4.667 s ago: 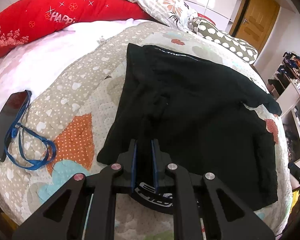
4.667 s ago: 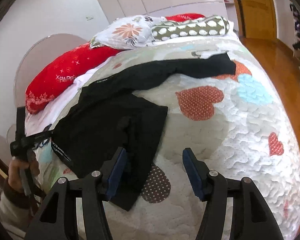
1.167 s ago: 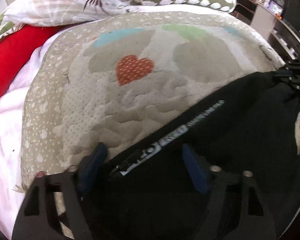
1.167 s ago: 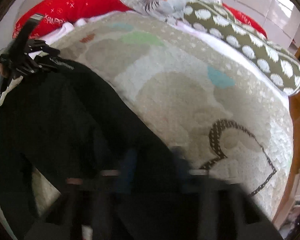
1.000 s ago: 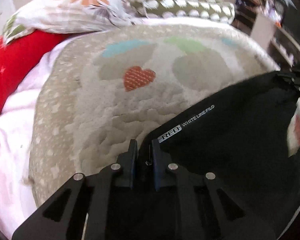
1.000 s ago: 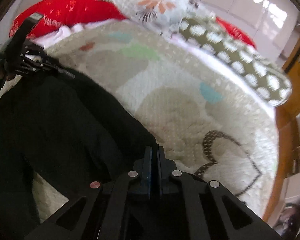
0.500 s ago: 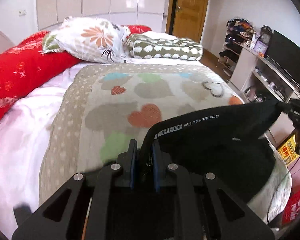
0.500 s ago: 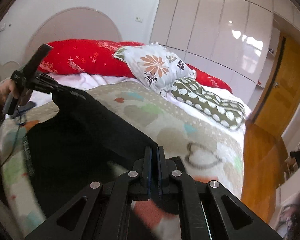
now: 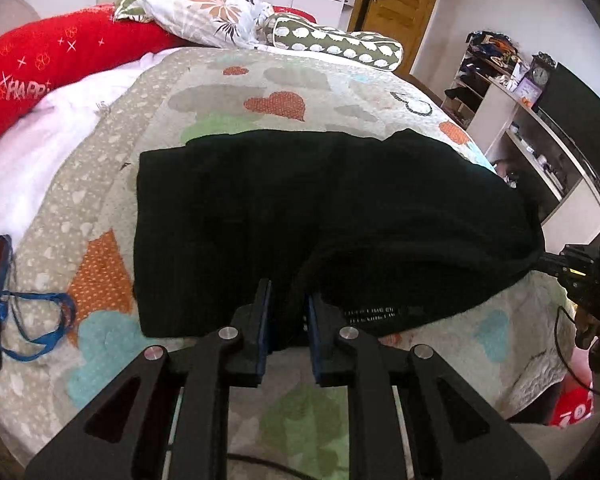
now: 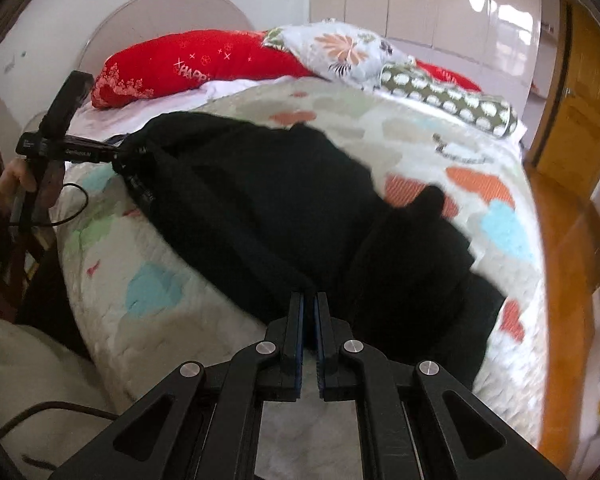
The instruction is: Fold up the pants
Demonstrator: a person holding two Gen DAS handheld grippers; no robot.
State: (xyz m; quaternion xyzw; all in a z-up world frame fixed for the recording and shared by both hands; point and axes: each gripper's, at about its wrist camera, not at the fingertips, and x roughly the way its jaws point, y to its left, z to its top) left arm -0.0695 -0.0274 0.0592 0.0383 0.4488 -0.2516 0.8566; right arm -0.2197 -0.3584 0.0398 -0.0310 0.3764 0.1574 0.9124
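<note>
at frame centre the black pants [image 9: 300, 216] lie doubled over on the bed [image 9: 228, 80]. left hand-held gripper [image 9: 286, 312] and right hand-held gripper [image 10: 309, 312] both pinch the waistband; lower both evenly, keeping edges aligned, before letting go.

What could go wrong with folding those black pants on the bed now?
The black pants are bunched on the right, so the fold may end up lopsided on the heart-patterned quilt. Both the left gripper and right gripper pinch only an edge; fabric could slip out.
</note>
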